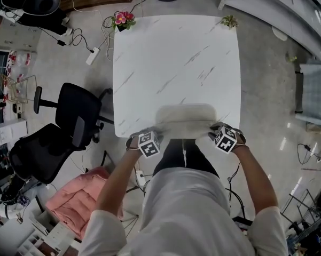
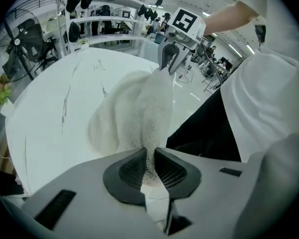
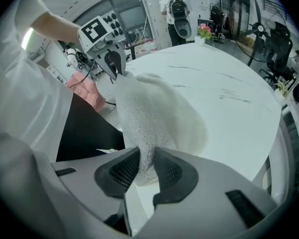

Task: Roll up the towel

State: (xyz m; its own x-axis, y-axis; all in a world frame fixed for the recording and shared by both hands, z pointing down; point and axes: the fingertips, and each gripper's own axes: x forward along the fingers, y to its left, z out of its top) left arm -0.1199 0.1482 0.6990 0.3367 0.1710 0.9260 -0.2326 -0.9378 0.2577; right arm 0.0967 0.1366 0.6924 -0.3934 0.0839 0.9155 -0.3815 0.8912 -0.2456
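Nearest me, my left claw and my right claw are each pinched tight on a near corner of the one towel, holding that edge up. The rest lies at the near side of the table. It seems barely rolled, so nearly all the rolling remains. Two claws, one towel, one table.

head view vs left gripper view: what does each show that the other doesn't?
Only head view: pink cushion on the floor, the person's left forearm.
Only left gripper view: left gripper with pads clamped on the towel, racks behind.
Both: table, towel, right gripper holding the towel's other corner.
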